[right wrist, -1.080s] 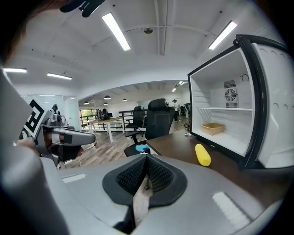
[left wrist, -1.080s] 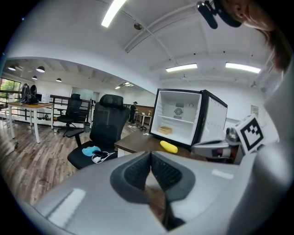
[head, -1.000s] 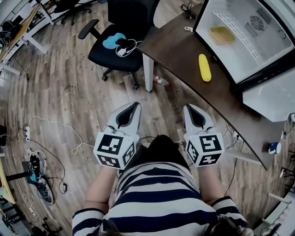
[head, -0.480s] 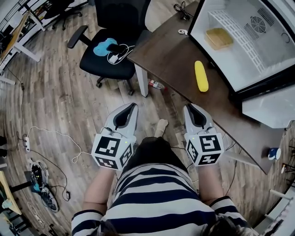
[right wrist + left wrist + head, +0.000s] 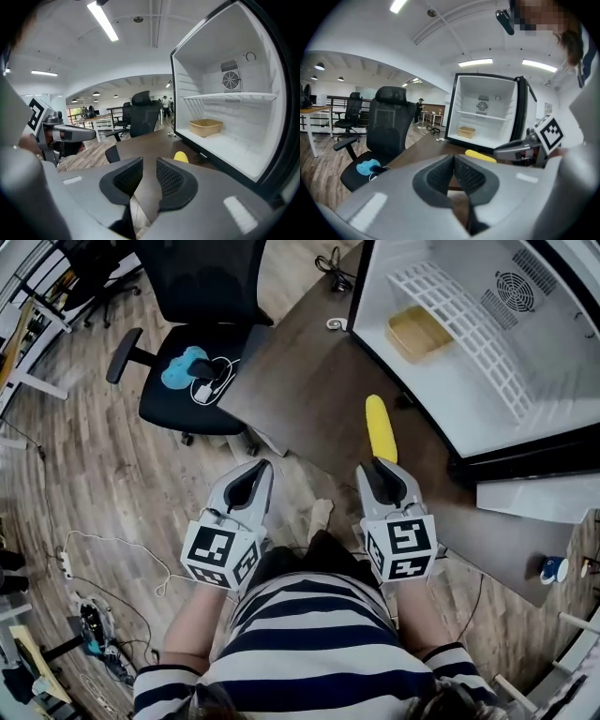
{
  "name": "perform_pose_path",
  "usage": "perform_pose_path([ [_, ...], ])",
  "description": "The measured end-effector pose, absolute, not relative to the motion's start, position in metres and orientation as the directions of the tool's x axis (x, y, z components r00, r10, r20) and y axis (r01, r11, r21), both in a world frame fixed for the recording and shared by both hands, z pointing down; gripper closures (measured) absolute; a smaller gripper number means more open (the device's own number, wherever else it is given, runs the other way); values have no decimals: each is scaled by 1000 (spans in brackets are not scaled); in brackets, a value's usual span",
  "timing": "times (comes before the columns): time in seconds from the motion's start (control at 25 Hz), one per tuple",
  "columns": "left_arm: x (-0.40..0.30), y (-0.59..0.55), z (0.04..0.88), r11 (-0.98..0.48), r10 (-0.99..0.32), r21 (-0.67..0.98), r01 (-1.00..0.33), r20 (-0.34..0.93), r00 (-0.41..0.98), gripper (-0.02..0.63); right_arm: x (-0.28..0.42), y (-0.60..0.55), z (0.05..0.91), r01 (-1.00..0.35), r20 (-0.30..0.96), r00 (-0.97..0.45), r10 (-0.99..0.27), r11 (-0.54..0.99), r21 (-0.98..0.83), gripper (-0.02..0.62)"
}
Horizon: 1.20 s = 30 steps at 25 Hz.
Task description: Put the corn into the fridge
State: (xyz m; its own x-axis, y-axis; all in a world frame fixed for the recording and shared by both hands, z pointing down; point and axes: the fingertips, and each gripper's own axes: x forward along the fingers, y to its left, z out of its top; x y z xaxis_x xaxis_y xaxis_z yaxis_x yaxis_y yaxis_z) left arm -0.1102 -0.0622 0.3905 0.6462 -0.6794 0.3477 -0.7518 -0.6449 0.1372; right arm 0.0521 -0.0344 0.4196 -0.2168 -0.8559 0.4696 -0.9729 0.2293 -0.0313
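Note:
A yellow corn cob [image 5: 380, 427] lies on the dark wooden table [image 5: 300, 381], just in front of the open white fridge [image 5: 487, 352]. My right gripper [image 5: 375, 468] hovers at the table's near edge, its tips right behind the corn's near end; its jaws are opening, with nothing between them. Through the right gripper view, the corn [image 5: 181, 157] peeks over the right jaw of that gripper [image 5: 149, 161]. My left gripper [image 5: 258, 470] is shut and empty, left of the corn at the table's edge. In the left gripper view, the left gripper [image 5: 453, 157] aims at the table, with the corn [image 5: 480, 155] ahead to the right.
A tan tray [image 5: 419, 332] sits inside the fridge under a white wire shelf [image 5: 469, 324]. A black office chair [image 5: 192, 381] with a blue item on its seat stands left of the table. Cables lie on the wooden floor [image 5: 94, 484].
Both grippers have moved forward to the table's edge, the right one up close to the corn. The right jaws have parted from shut; the left ones stay together.

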Motion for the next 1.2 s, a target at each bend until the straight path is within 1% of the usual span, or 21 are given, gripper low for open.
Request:
perform_pose_path([
  [0.32,-53,-112,418,-702,-600,138,-699,415,684,606,89,-76,448,-978,515,-198,-834,202,-49,491],
  [0.52,-34,-131,429,-727,-562,141,-672,441,700,606,95,-87,462,-982,557,-176,-812,188,-36,448],
  [0.72,-21,-145,437,-759,-516,147,-634,458,724,606,105,-92,477,-988,606,-124,-785,152,-5,402],
  [0.88,-10,-155,443,-790,-466,158,-592,472,748,606,110,-95,488,-992,640,-89,-764,123,8,355],
  [1.04,0,-159,445,-839,-400,150,-524,485,778,606,115,-97,499,-998,671,-44,-740,67,8,330],
  [1.2,0,-167,455,-853,-360,167,-495,500,788,606,118,-104,506,-1000,685,-9,-729,22,9,327],
])
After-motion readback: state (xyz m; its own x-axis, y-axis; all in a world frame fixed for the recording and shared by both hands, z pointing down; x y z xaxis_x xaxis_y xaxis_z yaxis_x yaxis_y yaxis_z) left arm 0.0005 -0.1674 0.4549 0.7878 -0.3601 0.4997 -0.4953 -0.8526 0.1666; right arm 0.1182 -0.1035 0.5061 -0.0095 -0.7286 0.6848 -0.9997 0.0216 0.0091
